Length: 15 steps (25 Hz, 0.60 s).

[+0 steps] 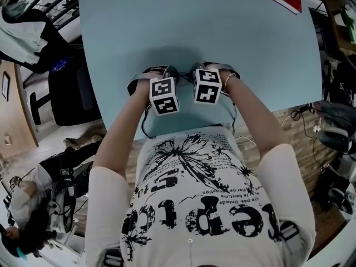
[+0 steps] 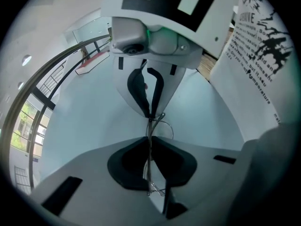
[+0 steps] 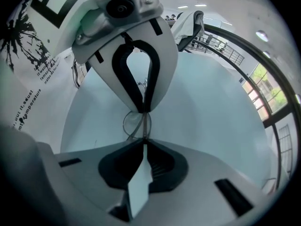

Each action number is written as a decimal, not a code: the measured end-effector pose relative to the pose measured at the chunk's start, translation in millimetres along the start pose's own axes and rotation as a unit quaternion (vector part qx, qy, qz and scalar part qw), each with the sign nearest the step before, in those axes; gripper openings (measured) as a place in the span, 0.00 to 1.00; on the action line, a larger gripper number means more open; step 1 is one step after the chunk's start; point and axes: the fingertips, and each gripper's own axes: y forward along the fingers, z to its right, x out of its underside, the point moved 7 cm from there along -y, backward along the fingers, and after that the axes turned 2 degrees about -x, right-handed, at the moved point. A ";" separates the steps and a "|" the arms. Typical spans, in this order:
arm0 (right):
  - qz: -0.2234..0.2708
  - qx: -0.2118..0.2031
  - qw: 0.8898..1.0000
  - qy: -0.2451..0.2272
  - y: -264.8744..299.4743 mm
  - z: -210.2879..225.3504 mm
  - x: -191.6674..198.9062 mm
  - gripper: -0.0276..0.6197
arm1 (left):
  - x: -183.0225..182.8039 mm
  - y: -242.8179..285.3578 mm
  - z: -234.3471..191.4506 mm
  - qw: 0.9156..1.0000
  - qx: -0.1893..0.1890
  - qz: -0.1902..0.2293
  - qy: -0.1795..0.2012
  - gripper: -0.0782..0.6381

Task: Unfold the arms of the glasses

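While pinched, one pair of glasses (image 2: 151, 126) between left gripper (image 2: 149, 139) and right gripper (image 3: 143, 141)

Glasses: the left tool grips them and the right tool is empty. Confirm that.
Wrong on the right tool: it is not empty. The right gripper view shows it shut on the thin wire frame of the glasses, as the left tool is.

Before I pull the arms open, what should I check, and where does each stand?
1. Left gripper jaws shut on the glasses: ok.
2. Right gripper jaws shut on the glasses: ok.
3. Gap between the two grips: not ok, tips almost meet.
4. Arms folded or open: cannot tell, wire too thin.
5. Glasses off the table: cannot tell.
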 end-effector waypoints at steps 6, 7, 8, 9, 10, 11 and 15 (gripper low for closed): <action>-0.004 -0.012 1.000 0.002 2.6 -6.8 10.3 0.10 | -4.9 -2.9 11.9 0.999 0.000 0.027 0.017 0.15; -0.007 -0.013 1.000 0.000 1.9 -6.6 10.4 0.10 | -4.6 -5.2 11.6 0.999 0.002 0.029 0.017 0.15; -0.010 -0.013 1.000 -0.002 1.3 -6.4 10.1 0.10 | -3.9 -7.9 10.8 0.999 0.002 0.030 0.015 0.15; -0.012 -0.012 1.000 -0.004 0.8 -6.2 9.8 0.10 | -3.2 -10.7 9.8 0.999 0.002 0.031 0.013 0.15; -0.014 -0.011 1.000 -0.005 0.6 -6.2 9.6 0.10 | -2.4 -13.6 8.6 0.999 0.001 0.034 0.009 0.15; -0.015 -0.010 1.000 -0.006 0.5 -6.2 9.6 0.10 | -1.7 -16.3 7.4 0.999 0.001 0.038 0.003 0.15; -0.022 -0.006 1.000 -0.009 1.3 -7.1 9.2 0.10 | 2.3 -26.2 6.3 0.999 0.001 0.046 -0.009 0.15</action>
